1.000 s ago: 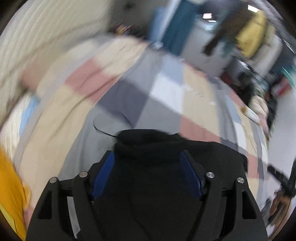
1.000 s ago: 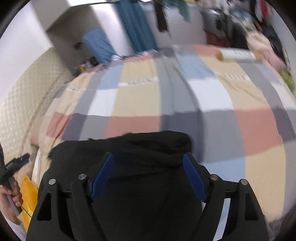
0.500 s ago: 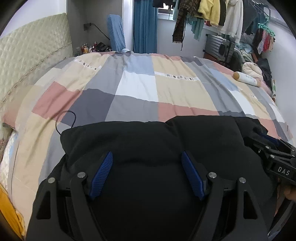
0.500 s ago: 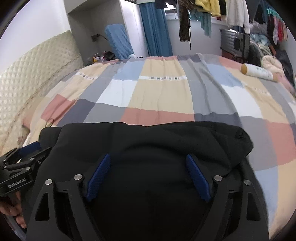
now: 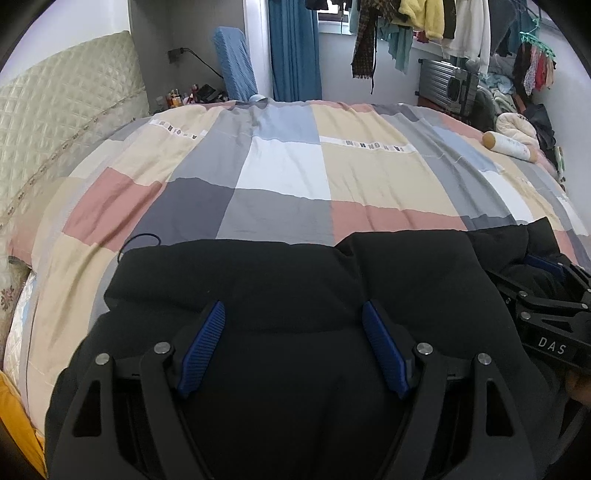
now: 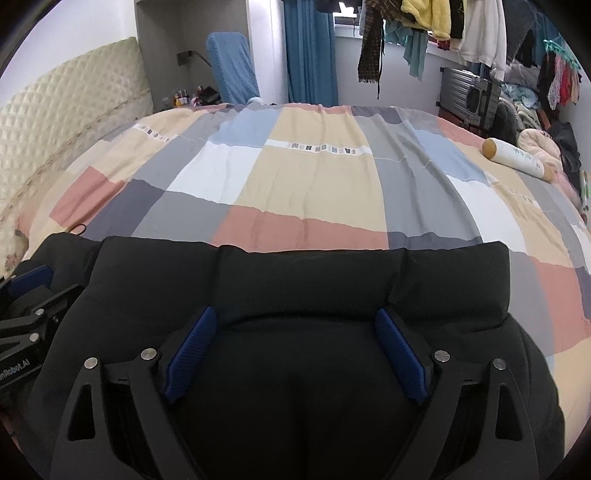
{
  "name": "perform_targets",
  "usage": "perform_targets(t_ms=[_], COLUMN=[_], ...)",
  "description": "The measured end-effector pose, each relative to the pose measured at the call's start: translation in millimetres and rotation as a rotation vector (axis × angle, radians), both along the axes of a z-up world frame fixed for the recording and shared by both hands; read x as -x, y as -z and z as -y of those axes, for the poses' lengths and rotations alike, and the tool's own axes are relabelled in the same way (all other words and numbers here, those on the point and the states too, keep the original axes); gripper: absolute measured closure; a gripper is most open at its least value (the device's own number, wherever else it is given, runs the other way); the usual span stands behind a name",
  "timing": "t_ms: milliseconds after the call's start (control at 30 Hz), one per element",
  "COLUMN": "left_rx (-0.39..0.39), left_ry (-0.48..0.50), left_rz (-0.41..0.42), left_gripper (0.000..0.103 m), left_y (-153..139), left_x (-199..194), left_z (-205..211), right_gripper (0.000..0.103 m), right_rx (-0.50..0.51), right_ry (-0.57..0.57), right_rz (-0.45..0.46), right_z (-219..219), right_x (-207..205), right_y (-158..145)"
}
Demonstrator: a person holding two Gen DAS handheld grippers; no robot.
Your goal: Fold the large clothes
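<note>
A large black garment [image 5: 280, 273] lies at the near edge of the bed, its bunched far edge across both views [image 6: 295, 273]. My left gripper [image 5: 293, 314] stands wide open, its blue pads [image 5: 201, 343] resting on the black cloth without pinching it. My right gripper [image 6: 295, 321] is likewise wide open over the cloth, with blue pads [image 6: 402, 354] apart. The right gripper shows at the right edge of the left wrist view [image 5: 543, 314], and the left gripper at the left edge of the right wrist view [image 6: 26, 310].
The bed has a patchwork cover [image 5: 288, 173] of beige, grey, pink and white. A cream bolster [image 6: 517, 158] lies at its far right. A quilted headboard [image 5: 59, 122] stands left. Clothes [image 6: 443, 26] hang by the window. A thin black cable [image 5: 140, 243] lies left of the garment.
Both grippers have swung from a blurred sweep to a steady position over the bed. The black garment has come down onto the near edge and spread wider; the cloth is no longer lifted.
</note>
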State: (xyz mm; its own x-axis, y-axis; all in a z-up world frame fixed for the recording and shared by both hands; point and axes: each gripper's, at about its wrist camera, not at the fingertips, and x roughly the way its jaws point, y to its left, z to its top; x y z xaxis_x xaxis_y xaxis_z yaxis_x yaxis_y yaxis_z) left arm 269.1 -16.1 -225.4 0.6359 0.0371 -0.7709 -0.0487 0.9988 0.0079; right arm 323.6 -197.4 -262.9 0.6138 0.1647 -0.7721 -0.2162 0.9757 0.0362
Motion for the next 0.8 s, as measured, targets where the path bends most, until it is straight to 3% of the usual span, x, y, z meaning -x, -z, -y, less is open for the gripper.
perform_targets(t_ms=[200, 367, 467, 633, 800], left_rx=[-0.058, -0.013, -0.017, 0.056, 0.071], left_ry=[0.028, -0.022, -0.05, -0.067, -0.071], left_rz=[0.061, 0.097, 0.122, 0.126, 0.135], left_gripper=[0.023, 0.023, 0.023, 0.022, 0.022], left_y=[-4, -5, -4, 10, 18], left_x=[29, 51, 65, 84, 92], left_z=[-17, -49, -63, -81, -79], right_gripper=[0.015, 0.015, 0.015, 0.011, 0.009], right_rx=[-0.055, -0.039, -0.015, -0.099, -0.102], right_ry=[-0.033, -0.008, -0.004, 0.013, 0.006], right_rz=[0.061, 0.095, 0.114, 0.076, 0.082], right_z=[29, 65, 79, 95, 90], right_x=[33, 55, 67, 71, 68], right_y=[-22, -29, -24, -2, 10])
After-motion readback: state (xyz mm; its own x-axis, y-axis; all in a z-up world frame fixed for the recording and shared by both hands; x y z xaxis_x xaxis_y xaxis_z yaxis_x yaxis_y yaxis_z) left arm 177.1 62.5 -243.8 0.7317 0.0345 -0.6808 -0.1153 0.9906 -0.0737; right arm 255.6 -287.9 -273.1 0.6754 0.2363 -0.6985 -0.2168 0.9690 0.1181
